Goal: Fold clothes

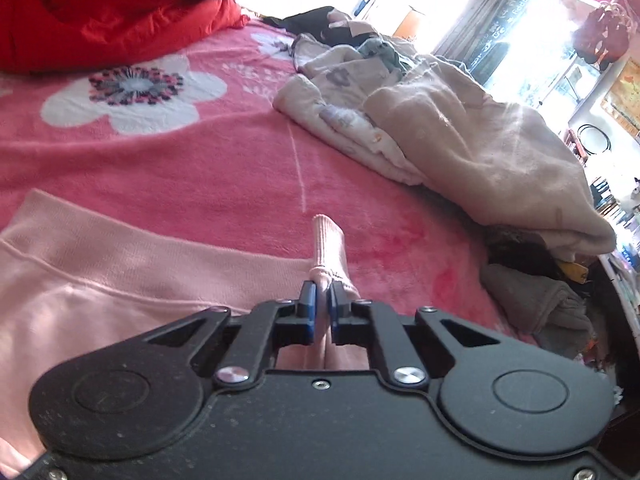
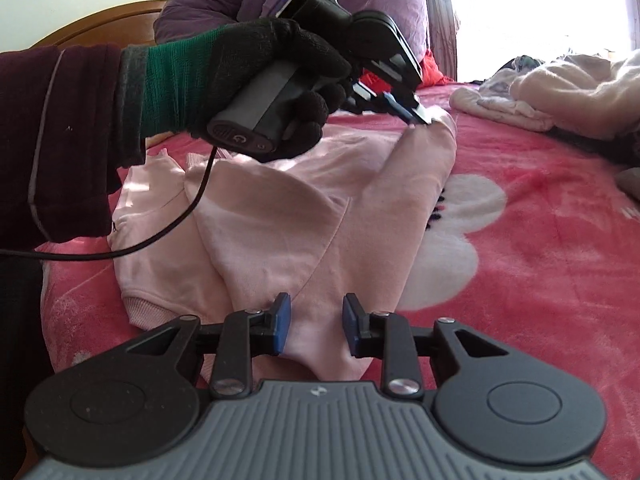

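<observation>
Garment: I see the pink sweatshirt (image 2: pixel 288 216) lying flat on the red floral blanket (image 2: pixel 540 240), body toward me and one sleeve (image 2: pixel 424 168) running up and away to the right.
Left gripper (image 1: pixel 322 294): my jaws are closed on the ribbed cuff (image 1: pixel 326 248) of that sleeve, the cuff lifted clear of the blanket.
Right gripper (image 2: pixel 316 320): part open, pads either side of a fold at the near hem; I can't tell whether they press on it.
Key relation: the sleeve's long axis runs from the shoulder out to my left gripper, so I judge the left hand must carry the cuff back across the body.
Nearer hand: the left gloved hand (image 2: pixel 256 88).
Containers: none; a loose pile of pale clothes (image 1: pixel 460 128) lies well apart.
</observation>
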Tool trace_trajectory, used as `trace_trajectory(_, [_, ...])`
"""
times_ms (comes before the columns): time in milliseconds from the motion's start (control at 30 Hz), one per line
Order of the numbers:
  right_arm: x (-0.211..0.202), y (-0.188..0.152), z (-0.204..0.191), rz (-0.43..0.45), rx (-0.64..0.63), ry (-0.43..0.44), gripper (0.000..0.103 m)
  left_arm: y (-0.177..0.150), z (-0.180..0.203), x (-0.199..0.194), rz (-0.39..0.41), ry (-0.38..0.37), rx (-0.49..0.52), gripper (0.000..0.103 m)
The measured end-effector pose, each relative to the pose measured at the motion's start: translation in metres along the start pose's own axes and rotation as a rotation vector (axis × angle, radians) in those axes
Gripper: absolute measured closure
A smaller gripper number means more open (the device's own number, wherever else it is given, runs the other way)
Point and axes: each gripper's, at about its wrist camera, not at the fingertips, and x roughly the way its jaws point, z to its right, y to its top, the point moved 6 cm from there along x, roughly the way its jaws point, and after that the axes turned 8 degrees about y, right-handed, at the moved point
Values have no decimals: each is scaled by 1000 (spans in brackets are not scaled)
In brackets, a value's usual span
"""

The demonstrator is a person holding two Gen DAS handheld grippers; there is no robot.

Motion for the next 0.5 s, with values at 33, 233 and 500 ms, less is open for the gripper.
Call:
trace_trajectory(33, [1,-1,0,-6,1,2,73,-1,-2,2,4,23,15,98])
trace_trajectory(233, [0,-2,1,-14,17,28,73,-13,-16,20,-3,110,44,98])
trace_trajectory(500, [-2,1,-2,8,0,31,73,-13,-6,18,3,190,153,94])
